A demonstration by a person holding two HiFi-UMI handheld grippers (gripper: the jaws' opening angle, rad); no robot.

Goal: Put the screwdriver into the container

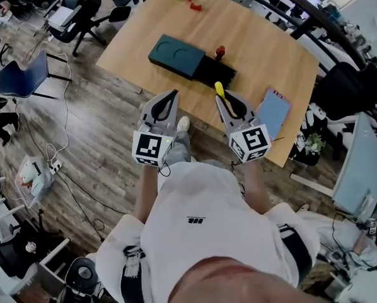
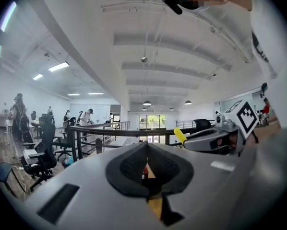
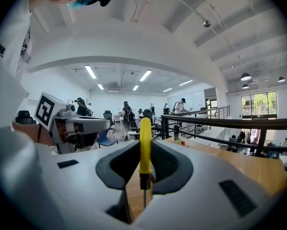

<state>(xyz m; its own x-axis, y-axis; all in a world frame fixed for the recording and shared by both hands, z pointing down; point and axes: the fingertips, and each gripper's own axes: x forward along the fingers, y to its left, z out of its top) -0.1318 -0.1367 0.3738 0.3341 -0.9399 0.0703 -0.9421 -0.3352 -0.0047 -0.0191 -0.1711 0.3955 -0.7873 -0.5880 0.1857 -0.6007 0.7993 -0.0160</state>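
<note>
The right gripper [image 3: 144,150] is pinching the screwdriver [image 3: 145,137]. Its pads press on the lower end of the yellow handle, which sticks out past the gripper tips while the thin metal shaft runs back between the jaws. From the head view, the screwdriver is held in the air over the near edge of the worktop [image 1: 258,40], close to the container [image 1: 176,55] but not in it. The container is a dark teal box lying toward the worktop's left side. The left gripper [image 2: 147,150] has its jaws pressed together with nothing in them, and is beside the right one, just off the near edge. A blue pad [image 1: 273,112] lies at the near right corner.
</note>
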